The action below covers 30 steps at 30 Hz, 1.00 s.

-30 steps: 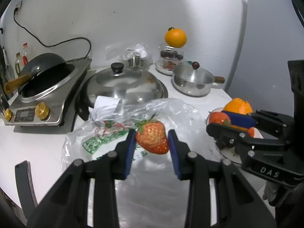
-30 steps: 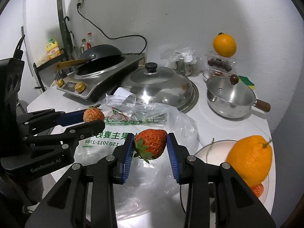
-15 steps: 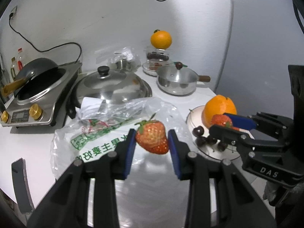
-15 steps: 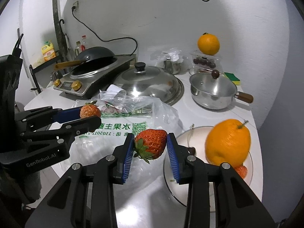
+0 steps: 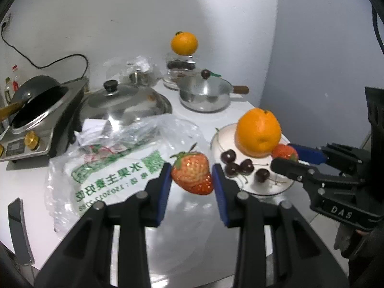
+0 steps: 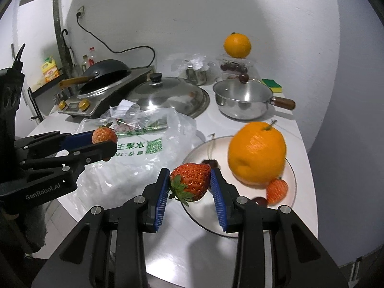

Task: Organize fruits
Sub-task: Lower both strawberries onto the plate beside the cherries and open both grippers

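Note:
My left gripper (image 5: 192, 169) is shut on a pale red strawberry (image 5: 192, 177), held above the printed plastic bag (image 5: 108, 175), just left of the white plate (image 5: 222, 135). My right gripper (image 6: 189, 174) is shut on a darker strawberry (image 6: 192, 182) over the plate's near left rim (image 6: 199, 218). The plate holds a big orange (image 6: 256, 153), several dark cherries (image 5: 234, 163) and a small strawberry (image 6: 277, 190). In the left wrist view the right gripper (image 5: 288, 157) hangs over the plate's right side. In the right wrist view the left gripper (image 6: 105, 141) is at the left above the bag.
Behind the bag lie a domed steel lid (image 5: 124, 100), a lidded saucepan (image 5: 204, 93) and an induction cooker with a black wok (image 5: 36, 110). A second orange (image 5: 184, 43) sits on a clear box at the wall. The table's edge runs just right of the plate.
Both grippers have moved right, each still gripping its strawberry. The right one has gone from above the bag to over the plate's rim. The plate with orange and cherries has come fully into the left view.

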Each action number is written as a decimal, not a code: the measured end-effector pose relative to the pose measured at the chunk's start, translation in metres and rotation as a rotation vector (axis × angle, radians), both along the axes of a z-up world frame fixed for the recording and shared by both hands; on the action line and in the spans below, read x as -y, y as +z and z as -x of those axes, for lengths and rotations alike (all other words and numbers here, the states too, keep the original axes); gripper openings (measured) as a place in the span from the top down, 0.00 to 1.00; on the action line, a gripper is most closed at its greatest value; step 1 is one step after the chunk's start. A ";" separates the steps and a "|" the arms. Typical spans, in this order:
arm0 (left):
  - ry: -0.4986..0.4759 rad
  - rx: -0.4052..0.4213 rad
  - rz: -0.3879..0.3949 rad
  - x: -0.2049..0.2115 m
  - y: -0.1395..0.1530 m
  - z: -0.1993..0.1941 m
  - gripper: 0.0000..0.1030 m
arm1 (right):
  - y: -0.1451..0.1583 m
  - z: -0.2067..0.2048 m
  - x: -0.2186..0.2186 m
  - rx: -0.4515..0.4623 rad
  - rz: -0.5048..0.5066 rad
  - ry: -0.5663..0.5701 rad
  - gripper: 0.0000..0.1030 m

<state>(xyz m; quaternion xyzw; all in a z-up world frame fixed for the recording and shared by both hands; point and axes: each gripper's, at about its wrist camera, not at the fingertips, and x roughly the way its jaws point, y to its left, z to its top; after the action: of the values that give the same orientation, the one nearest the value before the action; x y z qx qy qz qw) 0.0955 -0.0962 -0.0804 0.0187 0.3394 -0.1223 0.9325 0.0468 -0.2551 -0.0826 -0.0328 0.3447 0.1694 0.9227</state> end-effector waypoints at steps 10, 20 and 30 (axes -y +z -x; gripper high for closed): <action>-0.062 -0.040 -0.006 0.039 -0.015 -0.004 0.66 | -0.012 0.004 0.045 -0.018 -0.008 -0.069 0.64; -0.123 -0.083 -0.015 0.075 -0.030 -0.014 0.66 | -0.030 -0.001 0.068 -0.058 -0.023 -0.079 0.64; -0.165 -0.115 -0.018 0.093 -0.046 -0.024 0.66 | -0.048 -0.013 0.078 -0.101 -0.040 -0.072 0.64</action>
<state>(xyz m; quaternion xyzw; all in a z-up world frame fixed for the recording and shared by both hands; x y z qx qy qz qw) 0.1197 -0.1895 -0.1260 0.0479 0.3909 -0.1963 0.8980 0.0598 -0.3330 -0.1302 0.0065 0.3885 0.1441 0.9101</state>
